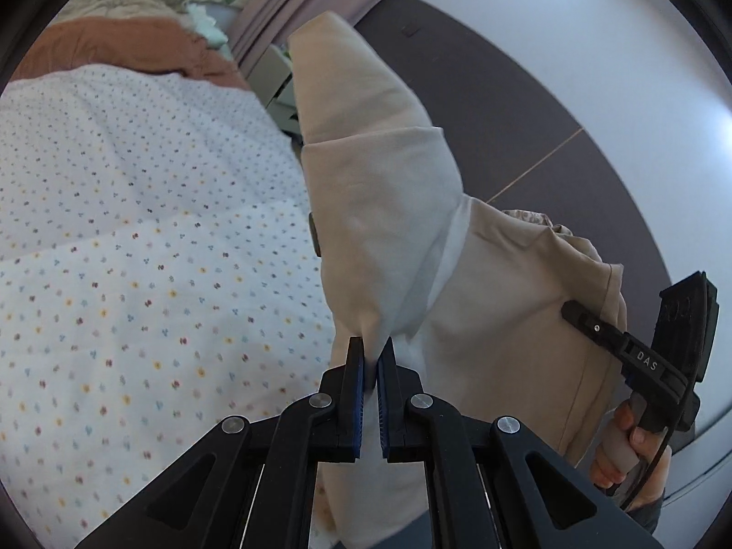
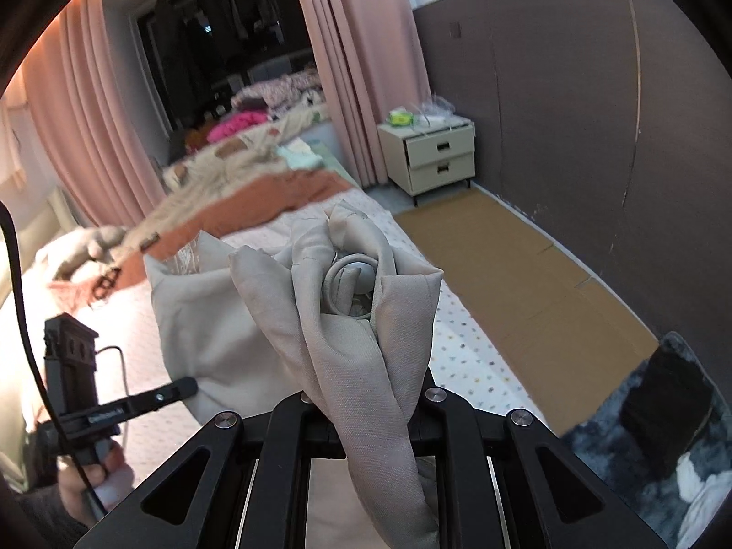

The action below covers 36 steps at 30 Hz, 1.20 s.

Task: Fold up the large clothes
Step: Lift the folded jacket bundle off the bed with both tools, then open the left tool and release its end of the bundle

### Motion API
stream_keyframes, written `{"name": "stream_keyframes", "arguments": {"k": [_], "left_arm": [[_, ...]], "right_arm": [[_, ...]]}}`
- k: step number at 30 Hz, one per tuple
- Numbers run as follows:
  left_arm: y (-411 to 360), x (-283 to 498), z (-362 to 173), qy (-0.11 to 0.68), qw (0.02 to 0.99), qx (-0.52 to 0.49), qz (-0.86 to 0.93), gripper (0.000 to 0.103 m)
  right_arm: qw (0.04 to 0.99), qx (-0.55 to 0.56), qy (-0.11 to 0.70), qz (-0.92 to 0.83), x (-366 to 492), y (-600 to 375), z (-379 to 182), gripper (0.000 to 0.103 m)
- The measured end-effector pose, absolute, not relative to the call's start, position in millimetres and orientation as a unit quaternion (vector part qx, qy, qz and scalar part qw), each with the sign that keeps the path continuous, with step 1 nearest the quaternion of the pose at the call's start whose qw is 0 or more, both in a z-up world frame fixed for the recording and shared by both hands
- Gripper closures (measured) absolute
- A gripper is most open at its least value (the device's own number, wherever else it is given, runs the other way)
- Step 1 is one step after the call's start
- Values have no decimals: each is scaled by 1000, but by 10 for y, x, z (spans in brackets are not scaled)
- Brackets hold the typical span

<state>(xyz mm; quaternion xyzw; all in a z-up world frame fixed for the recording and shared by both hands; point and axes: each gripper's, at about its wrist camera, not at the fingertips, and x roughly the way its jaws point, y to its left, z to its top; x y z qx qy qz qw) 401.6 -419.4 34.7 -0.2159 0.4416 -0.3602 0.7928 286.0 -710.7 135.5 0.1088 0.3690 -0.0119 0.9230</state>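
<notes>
Both grippers, left and right, are clenched on a beige garment above the bed; the cloth looks soft, light and limp, so it is best held at corners or hems.

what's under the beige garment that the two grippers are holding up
Below the beige garment lies the flower-dotted bedsheet. The hanging cloth covers the sheet's edge and whatever sits directly beneath.

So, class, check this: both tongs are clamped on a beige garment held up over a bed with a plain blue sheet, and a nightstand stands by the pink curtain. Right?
One slip: the sheet is white with small coloured flowers, not plain blue, as the left wrist view shows. The rest holds: left tongs and right tongs grip the beige garment, nightstand by the curtain.
</notes>
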Motion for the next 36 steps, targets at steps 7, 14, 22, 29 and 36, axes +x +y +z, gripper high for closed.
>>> {"name": "stream_keyframes", "arguments": {"k": [7, 14, 22, 29, 36], "left_arm": [[-4400, 4442, -8, 474, 788, -206, -336, 98], [-4474, 4815, -456, 512, 774, -209, -308, 98], [-4553, 5004, -802, 552, 755, -209, -285, 98], [-4547, 5022, -907, 578, 731, -212, -295, 72], [-4501, 4850, -871, 578, 731, -206, -300, 33]], "right_arm": [[899, 99, 428, -8, 3565, -7430, 847, 90], [876, 91, 474, 3, 4062, -7593, 279, 90], [850, 39, 523, -60, 4569, -7721, -88, 59], [874, 81, 464, -124, 4078, -8029, 197, 29], [860, 160, 440, -204, 2950, -8436, 75, 29]]}}
